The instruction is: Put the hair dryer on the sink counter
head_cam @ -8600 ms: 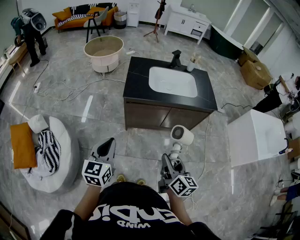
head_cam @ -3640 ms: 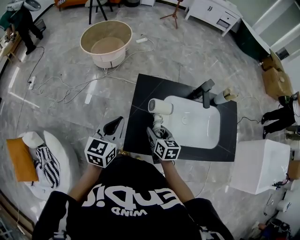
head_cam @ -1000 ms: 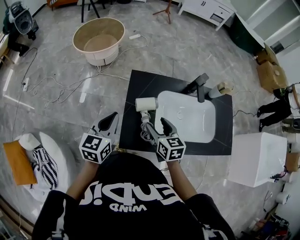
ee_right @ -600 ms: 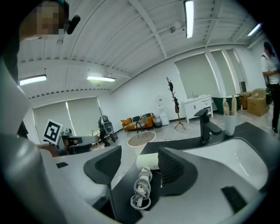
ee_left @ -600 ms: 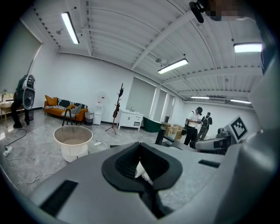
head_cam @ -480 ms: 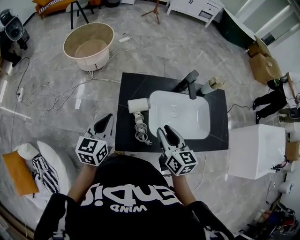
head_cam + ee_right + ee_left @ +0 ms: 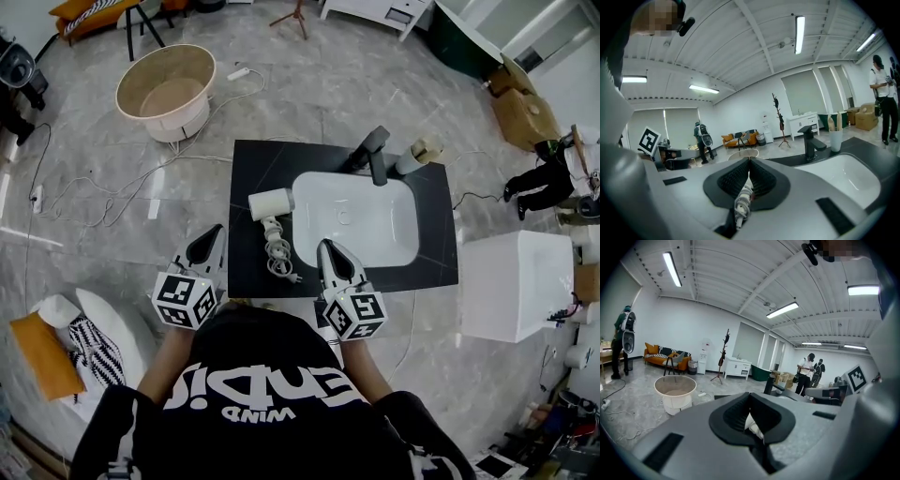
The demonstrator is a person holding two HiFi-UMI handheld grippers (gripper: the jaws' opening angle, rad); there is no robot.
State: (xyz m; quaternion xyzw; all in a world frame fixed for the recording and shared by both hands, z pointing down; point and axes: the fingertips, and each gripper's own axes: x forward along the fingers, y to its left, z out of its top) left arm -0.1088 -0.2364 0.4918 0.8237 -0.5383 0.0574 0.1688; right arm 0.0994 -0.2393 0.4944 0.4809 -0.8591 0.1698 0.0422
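The white hair dryer [image 7: 271,203] lies on the left part of the black sink counter [image 7: 251,167], its coiled cord [image 7: 277,260] trailing toward the front edge. My right gripper [image 7: 330,251] hovers over the counter's front edge, right of the cord and apart from it, jaws shut on nothing. In the right gripper view the jaws [image 7: 749,161] meet, and the cord [image 7: 742,202] shows through the gap below them. My left gripper [image 7: 213,238] hangs off the counter's left front corner, shut and empty. In the left gripper view [image 7: 750,395] a white bit of the dryer [image 7: 753,424] shows behind the closed jaws.
A white basin [image 7: 356,217] fills the counter's middle, with a black faucet [image 7: 371,150] and a cup [image 7: 412,157] behind it. A beige round tub [image 7: 166,91] and cables lie on the floor at back left. A white cabinet [image 7: 506,286] stands right, a person [image 7: 539,184] beyond it.
My right gripper has let go of the hair dryer's handle, drawn back toward the front edge and shut. The dryer stays lying on the counter. The left gripper has barely moved.
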